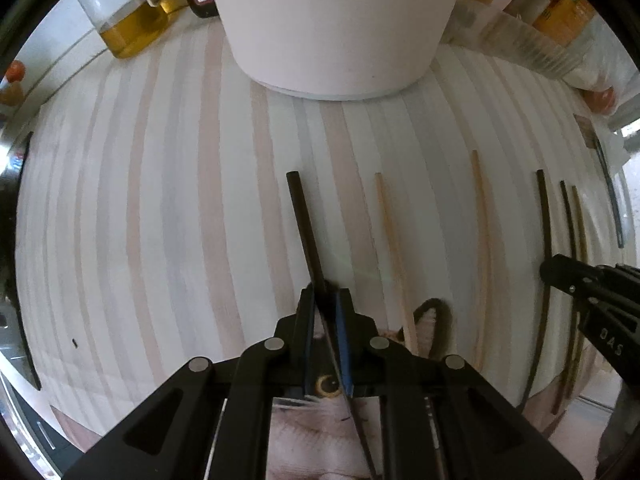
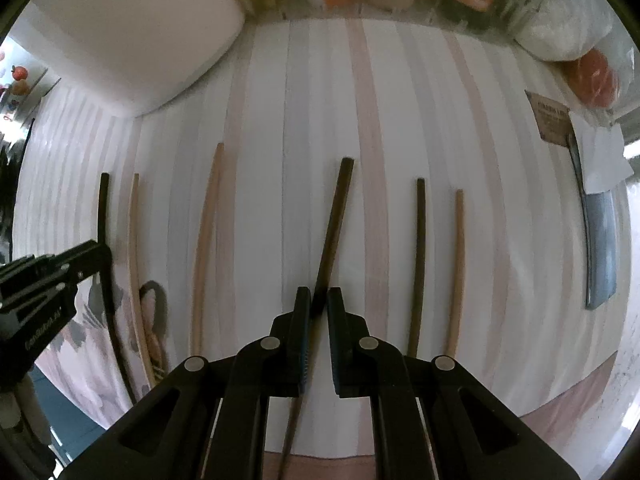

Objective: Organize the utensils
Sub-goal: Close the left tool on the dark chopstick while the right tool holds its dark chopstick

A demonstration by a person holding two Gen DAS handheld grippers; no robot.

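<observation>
Both of our grippers point down at a striped cloth (image 2: 420, 92) on which the chopsticks lie side by side; our left gripper (image 1: 325, 294) has its jaws pressed onto a dark chopstick (image 1: 301, 216), the leftmost of the row, gripped towards its thin end with the thick end pointing at a white container (image 1: 340, 24); our right gripper (image 2: 319, 298) pinches another dark chopstick (image 2: 335, 216) in the middle of the row, again well down its length. Pale wooden chopsticks (image 2: 206, 240) and further dark ones (image 2: 419, 256) lie apart from these, near a cleaver (image 2: 600, 240) at the right. We judge each stick light, stiff and smooth, so it may pivot or slip between the pads; a hold nearer mid-length, square across the shaft, should keep it from swinging; little squeeze seems needed.
</observation>
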